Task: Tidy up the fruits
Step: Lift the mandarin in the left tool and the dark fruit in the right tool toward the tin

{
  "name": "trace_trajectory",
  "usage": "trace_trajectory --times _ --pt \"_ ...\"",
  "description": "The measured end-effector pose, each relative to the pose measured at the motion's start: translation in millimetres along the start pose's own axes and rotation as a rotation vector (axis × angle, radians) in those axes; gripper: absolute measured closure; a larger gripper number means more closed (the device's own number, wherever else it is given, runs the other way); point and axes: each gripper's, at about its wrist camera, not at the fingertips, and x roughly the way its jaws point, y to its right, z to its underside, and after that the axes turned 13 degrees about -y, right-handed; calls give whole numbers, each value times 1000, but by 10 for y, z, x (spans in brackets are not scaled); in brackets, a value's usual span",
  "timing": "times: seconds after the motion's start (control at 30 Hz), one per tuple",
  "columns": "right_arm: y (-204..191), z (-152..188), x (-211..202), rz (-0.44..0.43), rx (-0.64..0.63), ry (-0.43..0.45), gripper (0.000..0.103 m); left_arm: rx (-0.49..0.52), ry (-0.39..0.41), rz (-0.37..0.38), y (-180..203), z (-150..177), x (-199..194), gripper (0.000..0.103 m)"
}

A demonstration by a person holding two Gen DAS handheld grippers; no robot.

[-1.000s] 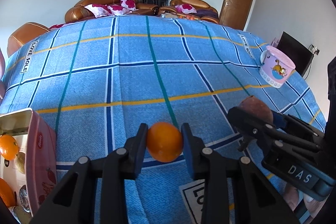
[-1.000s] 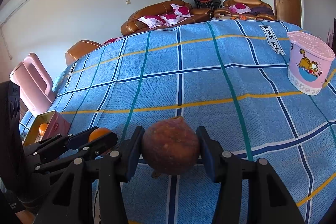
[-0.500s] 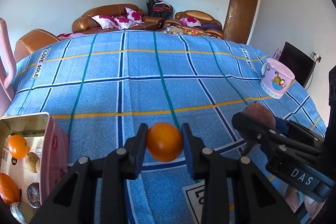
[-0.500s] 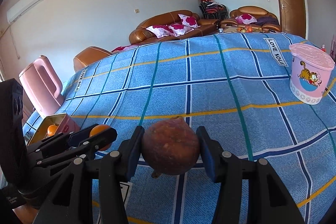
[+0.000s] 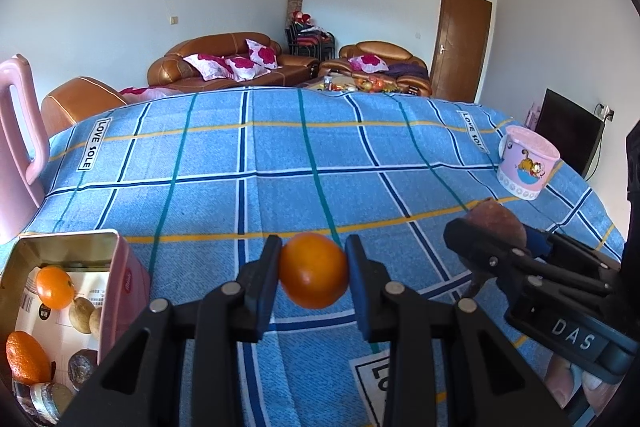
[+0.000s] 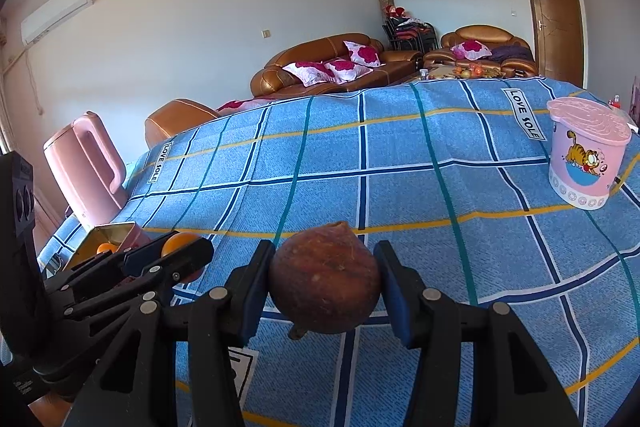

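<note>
My left gripper [image 5: 313, 277] is shut on an orange [image 5: 313, 270] and holds it above the blue checked tablecloth. My right gripper [image 6: 325, 285] is shut on a brown pomegranate [image 6: 325, 277], also held above the cloth. In the left wrist view the right gripper with the pomegranate [image 5: 496, 221] is at the right. In the right wrist view the left gripper with the orange [image 6: 182, 241] is at the left. An open pink tin [image 5: 120, 283] at the lower left holds oranges [image 5: 54, 287] and other fruits; it also shows in the right wrist view [image 6: 132, 233].
A pink lidded bucket [image 6: 584, 151] with a cartoon cat stands at the table's right; it also shows in the left wrist view [image 5: 526, 163]. A pink jug [image 6: 86, 171] stands at the left edge. Brown sofas [image 5: 224, 63] lie beyond the table.
Both grippers have risen and tilted up with their fruits still held. More of the room, the pink jug and the tin's inside have come into view.
</note>
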Motion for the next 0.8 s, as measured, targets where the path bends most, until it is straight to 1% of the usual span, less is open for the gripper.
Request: trace_trajectory --times 0.8 --pt "-57 60 -185 18 -27 93 50 26 103 -33 59 73 -198 69"
